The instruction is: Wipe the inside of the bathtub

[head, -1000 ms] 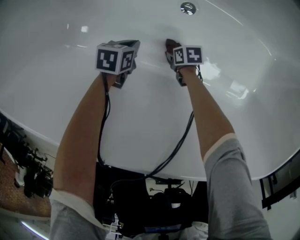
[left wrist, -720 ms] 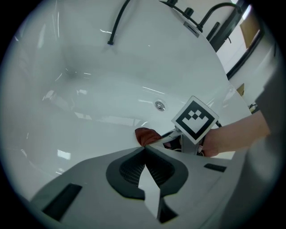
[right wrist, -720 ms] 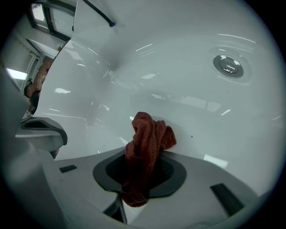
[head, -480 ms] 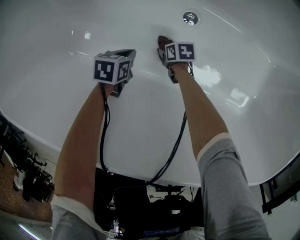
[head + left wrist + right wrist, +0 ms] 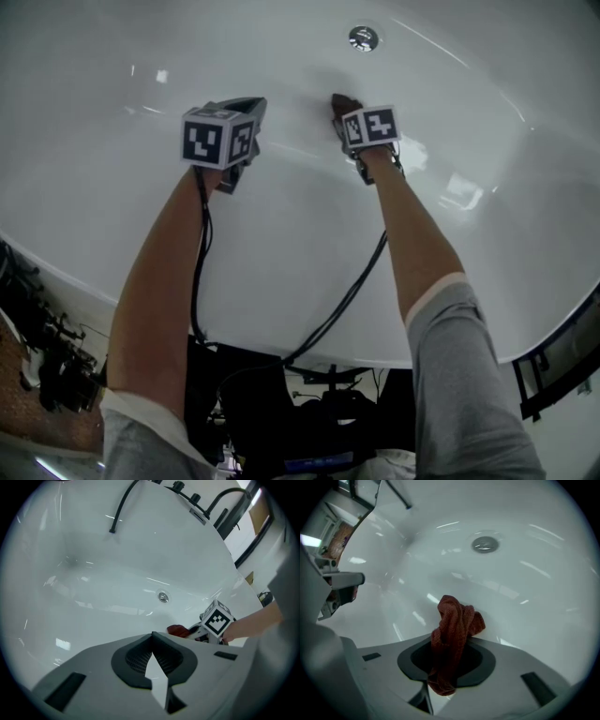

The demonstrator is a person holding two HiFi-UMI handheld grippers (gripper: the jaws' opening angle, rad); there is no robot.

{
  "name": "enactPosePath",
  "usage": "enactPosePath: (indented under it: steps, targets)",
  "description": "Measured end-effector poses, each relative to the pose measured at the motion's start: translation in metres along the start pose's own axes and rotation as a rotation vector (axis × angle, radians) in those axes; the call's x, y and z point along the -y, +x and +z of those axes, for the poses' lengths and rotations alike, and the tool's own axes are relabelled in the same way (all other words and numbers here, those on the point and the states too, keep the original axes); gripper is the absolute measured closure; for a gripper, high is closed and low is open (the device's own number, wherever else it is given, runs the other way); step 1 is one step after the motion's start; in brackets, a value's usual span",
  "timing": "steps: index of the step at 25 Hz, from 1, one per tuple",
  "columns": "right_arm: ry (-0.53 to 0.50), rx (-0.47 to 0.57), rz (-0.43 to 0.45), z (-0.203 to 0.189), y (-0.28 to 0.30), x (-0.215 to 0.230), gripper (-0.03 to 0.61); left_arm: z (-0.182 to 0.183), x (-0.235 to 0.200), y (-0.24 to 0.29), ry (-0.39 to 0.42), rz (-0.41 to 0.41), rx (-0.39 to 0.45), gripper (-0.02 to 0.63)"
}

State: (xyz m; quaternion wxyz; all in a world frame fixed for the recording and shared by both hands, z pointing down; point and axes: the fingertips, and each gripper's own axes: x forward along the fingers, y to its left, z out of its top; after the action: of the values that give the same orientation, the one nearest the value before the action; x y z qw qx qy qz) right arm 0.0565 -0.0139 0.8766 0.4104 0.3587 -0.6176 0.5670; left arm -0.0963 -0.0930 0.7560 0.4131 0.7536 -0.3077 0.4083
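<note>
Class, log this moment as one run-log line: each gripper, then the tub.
left gripper: jaws shut, empty | right gripper: jaws shut on red cloth | bathtub: drain beyond cloth

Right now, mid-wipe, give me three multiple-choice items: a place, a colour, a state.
1. Where is the cloth? A) in the right gripper B) in a bucket C) on a shelf
2. What colour is the cloth? A) blue B) dark red C) white
3. How is the left gripper? A) shut, empty B) wide open C) holding a sponge
Answers: 1 A, its jaws clamp it; 2 B, dark red against the white tub; 3 A, jaws meet, nothing between.
</note>
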Motion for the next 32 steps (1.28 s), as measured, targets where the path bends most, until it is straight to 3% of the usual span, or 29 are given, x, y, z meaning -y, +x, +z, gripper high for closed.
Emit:
enactPosePath:
  steps: [3, 9, 12, 15, 19, 23, 26, 32]
  targets:
    - [-0.140, -0.043, 0.080, 0.009, 0.024, -0.062, 0.479, -0.004, -0.005, 0.001, 0.000, 0.013, -0.001, 0.607]
    - [-0.219, -0.078, 0.195, 0.021, 0.053, -0.137, 0.477, -0.012, -0.023, -0.005, -0.002, 0.040, -0.012, 0.607]
    - [-0.256, -0.115, 0.215, 0.008, 0.052, -0.138, 0.479, -0.015, -0.027, -0.007, -0.011, 0.040, -0.021, 0.607]
    - [-0.279, -0.202, 0.226, -0.031, 0.043, -0.117, 0.479, -0.014, -0.021, -0.011, -0.016, 0.029, -0.018, 0.607]
    - [-0.174, -0.279, 0.235, -0.082, 0.023, -0.068, 0.479, -0.008, -0.013, -0.013, -0.020, 0.015, 0.002, 0.607]
    - [-0.151, -0.326, 0.209, -0.090, 0.017, -0.051, 0.479, 0.000, -0.012, -0.010, -0.014, 0.007, 0.024, 0.607]
    - [-0.181, -0.346, 0.210, -0.085, 0.020, -0.073, 0.480, -0.008, -0.018, -0.017, -0.022, 0.019, 0.024, 0.607]
    - [-0.212, -0.275, 0.285, -0.043, 0.045, -0.147, 0.479, -0.018, -0.033, -0.024, -0.035, 0.028, 0.016, 0.607]
